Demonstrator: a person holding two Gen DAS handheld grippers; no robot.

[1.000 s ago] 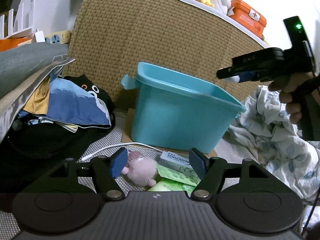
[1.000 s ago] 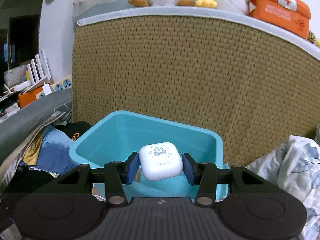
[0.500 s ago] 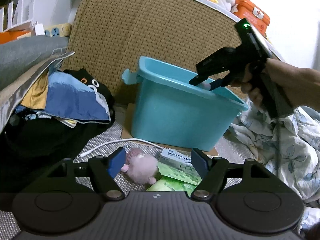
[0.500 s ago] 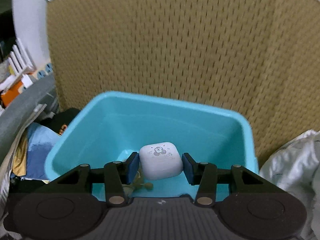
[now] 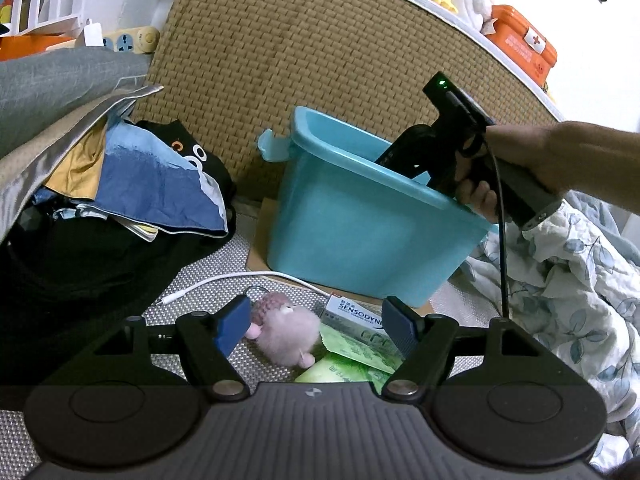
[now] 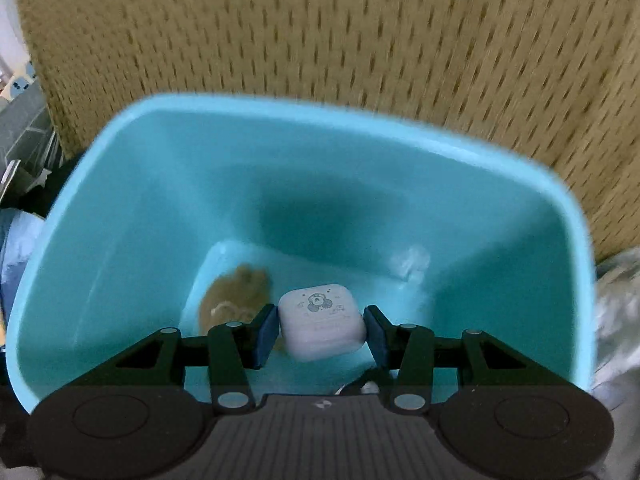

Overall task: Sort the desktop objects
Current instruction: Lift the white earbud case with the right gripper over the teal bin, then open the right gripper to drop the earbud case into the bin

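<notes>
We have the right gripper [image 6: 322,330] clamped on the white case [image 6: 322,326], pads on its two flat sides so it stays level and can't twist out. It hangs inside the blue bin [image 6: 120,208], below the rim and above the floor, nose angled down, so a release should mean a short drop. A brown thing [image 6: 234,292] already lies on the bin floor just left of the case; too blurred to name.

Left gripper [image 5: 316,330] is apart, holding nothing, waiting low over the pink plush toy [image 5: 286,330], toothpaste box [image 5: 354,314] and green packets [image 5: 360,354] in front of the bin. Looks staged for the next pick, probably the toy, which sits between the fingers.
</notes>
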